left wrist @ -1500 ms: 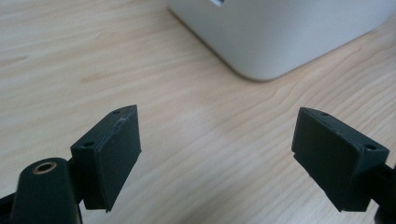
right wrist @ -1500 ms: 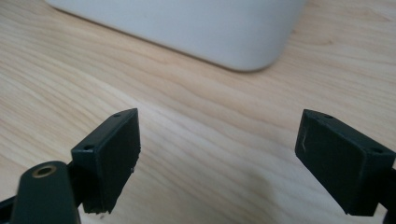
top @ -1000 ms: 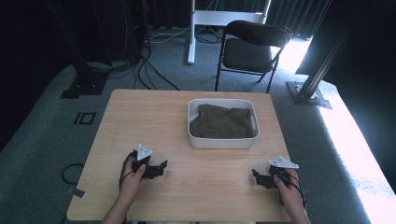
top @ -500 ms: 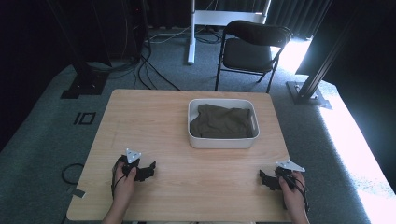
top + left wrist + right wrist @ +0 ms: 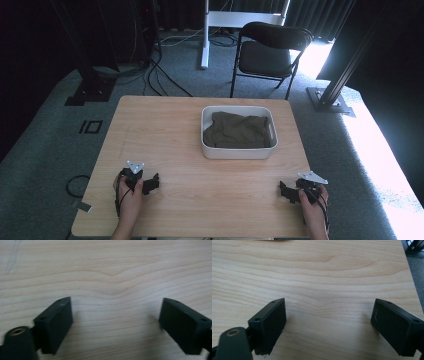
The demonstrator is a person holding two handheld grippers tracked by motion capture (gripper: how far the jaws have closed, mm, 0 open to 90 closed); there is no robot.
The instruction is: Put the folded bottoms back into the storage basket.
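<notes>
Pale matt wood-grain table (image 5: 175, 135), smooth white plastic tub (image 5: 239, 150) holding soft olive cloth (image 5: 237, 131), jaws matt black

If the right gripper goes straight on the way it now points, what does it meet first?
Probably nothing: the right gripper, open, points over bare table; a dark object barely shows at the far edge, perhaps the bin.

The wooden table (image 5: 165, 130) lies bare across its whole left half and along the near edge. The one obstacle on it is the white tub (image 5: 239, 151), with a dark cloth (image 5: 235, 131) inside, at about one o'clock from the table's middle. From the left gripper (image 5: 150, 184) the way toward twelve o'clock is free. From the right gripper (image 5: 286, 192) the tub stands at roughly eleven o'clock, probably well apart. Both jaw pairs gape over bare wood.
</notes>
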